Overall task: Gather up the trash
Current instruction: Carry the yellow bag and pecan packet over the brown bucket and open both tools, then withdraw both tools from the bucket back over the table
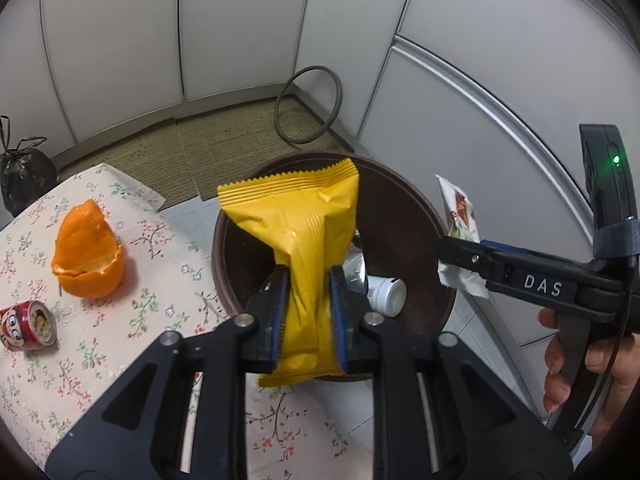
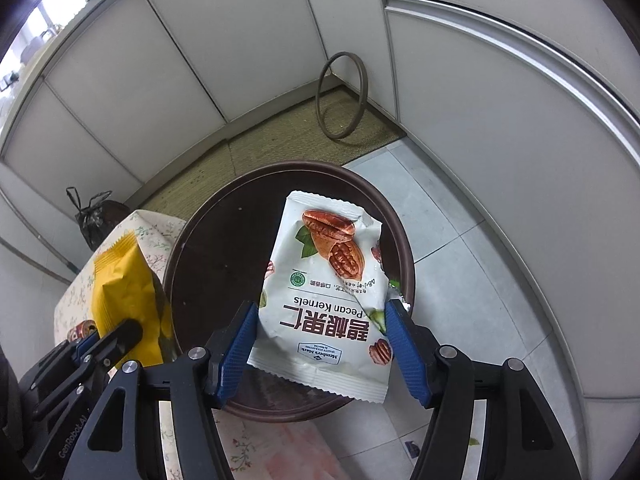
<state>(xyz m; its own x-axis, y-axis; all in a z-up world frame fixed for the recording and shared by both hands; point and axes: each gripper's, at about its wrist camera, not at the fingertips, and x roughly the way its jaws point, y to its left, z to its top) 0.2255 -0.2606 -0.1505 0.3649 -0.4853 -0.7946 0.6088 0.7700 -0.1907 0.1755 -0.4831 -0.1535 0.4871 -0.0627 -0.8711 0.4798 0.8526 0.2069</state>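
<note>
White cabinets ring a floral desk [image 1: 132, 248]. Left gripper [image 1: 308, 312] clamps a yellow packet [image 1: 304, 236], right gripper [image 2: 320, 336] a pecan bag [image 2: 324, 292], hiding the bin [image 2: 224, 240] below.

1. Yellow snack wrapper [image 1: 304, 248]: crinkled, serrated ends, held upright over the near-left rim of the brown round bin [image 1: 404, 216].
2. White pecan kernels packet [image 2: 328, 296]: creased, print upside down, held over the bin's right side.
3. Orange peel [image 1: 88, 256]: hollow cup, on the floral tablecloth, left.
4. Small red can [image 1: 30, 328]: open, on its side, near-left.
</note>
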